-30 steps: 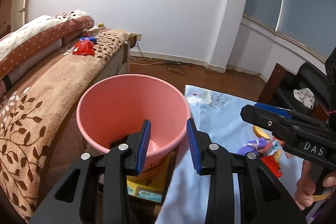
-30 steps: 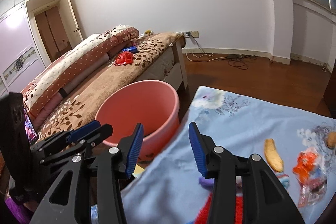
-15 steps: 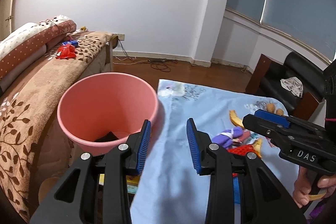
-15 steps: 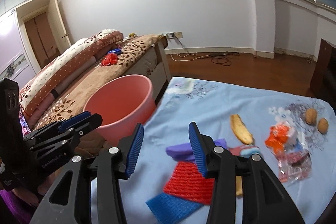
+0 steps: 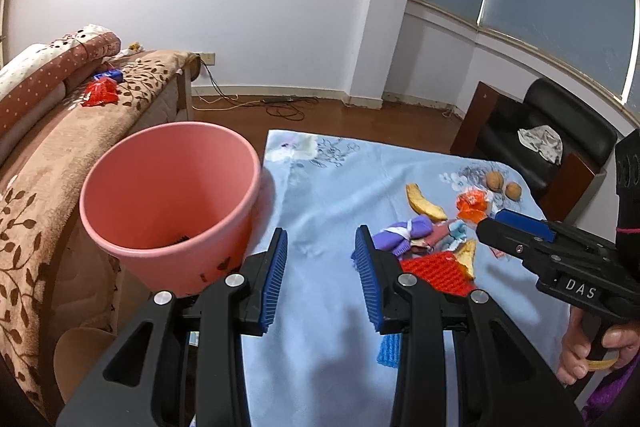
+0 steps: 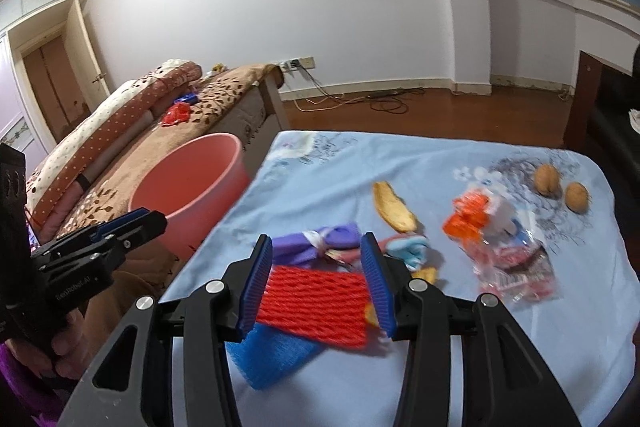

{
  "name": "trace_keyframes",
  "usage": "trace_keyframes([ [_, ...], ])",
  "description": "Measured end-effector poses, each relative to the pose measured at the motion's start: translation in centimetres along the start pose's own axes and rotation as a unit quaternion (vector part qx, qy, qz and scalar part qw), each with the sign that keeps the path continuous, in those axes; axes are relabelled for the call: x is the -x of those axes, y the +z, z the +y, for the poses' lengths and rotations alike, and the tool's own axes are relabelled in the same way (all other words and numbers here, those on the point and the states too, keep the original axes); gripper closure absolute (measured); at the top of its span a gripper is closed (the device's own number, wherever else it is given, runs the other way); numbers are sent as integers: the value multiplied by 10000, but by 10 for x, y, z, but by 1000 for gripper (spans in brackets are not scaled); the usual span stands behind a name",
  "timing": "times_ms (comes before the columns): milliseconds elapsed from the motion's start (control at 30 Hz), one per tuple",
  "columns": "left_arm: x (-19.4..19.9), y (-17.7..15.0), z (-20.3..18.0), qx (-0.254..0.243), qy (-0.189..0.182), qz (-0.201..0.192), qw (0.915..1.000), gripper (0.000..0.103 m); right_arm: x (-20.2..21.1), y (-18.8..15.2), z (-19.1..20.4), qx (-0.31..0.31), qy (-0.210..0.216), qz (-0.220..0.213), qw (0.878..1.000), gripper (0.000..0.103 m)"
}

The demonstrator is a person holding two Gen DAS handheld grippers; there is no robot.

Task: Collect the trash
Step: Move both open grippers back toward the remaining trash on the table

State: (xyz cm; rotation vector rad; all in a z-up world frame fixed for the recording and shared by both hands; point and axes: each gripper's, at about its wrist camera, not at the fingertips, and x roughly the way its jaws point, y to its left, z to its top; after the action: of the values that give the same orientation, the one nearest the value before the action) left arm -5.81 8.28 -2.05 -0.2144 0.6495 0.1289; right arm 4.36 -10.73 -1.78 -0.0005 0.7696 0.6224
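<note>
The right gripper [image 6: 318, 281] is spread wide, its ribbed blue pads framing a red foam fruit net [image 6: 314, 301] of ridged mesh without touching it; a blue foam net [image 6: 276, 355] pokes out from beneath that. The left gripper [image 5: 322, 281] is likewise spread and holds nothing, hanging over bare blue floral tablecloth [image 5: 316, 195]. Just past the red net lie a purple folded wrapper [image 6: 320, 241] tied with a pale band, a curved yellowish peel [image 6: 394, 209], a crinkled orange wrapper [image 6: 468, 221] and a clear plastic bag [image 6: 514, 269], then two round wrinkled walnuts [image 6: 562, 187] near the cloth's far right corner. The smooth pink plastic bin [image 5: 168, 195] stands at the table's left edge against the brown leaf-patterned bed [image 5: 48, 147], something dark at its bottom. Half a second ago the right gripper was farther back from the red net; both views have swung rightward, bringing the trash pile closer.
</note>
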Motion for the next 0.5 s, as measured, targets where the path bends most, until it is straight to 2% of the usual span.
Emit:
trace_keyframes([
  [300,-6,-6,-12,-189,-121,161,9996,67,11,-15,-32,-291,-288,31,9992,56],
  [367,-9,-8,-16,-267,-167,219,9993,64,12,-18,-38,-357,-347,47,9987,55],
  [400,-10,-9,-17,-296,-193,239,9991,57,12,-20,-41,-389,-371,52,9985,55],
  [433,-12,-11,-20,-345,-250,264,9987,55,13,-22,-44,-402,-391,55,9984,55],
  [500,-14,-14,-25,-434,-311,327,9980,54,14,-25,-48,-408,-452,71,9981,55],
])
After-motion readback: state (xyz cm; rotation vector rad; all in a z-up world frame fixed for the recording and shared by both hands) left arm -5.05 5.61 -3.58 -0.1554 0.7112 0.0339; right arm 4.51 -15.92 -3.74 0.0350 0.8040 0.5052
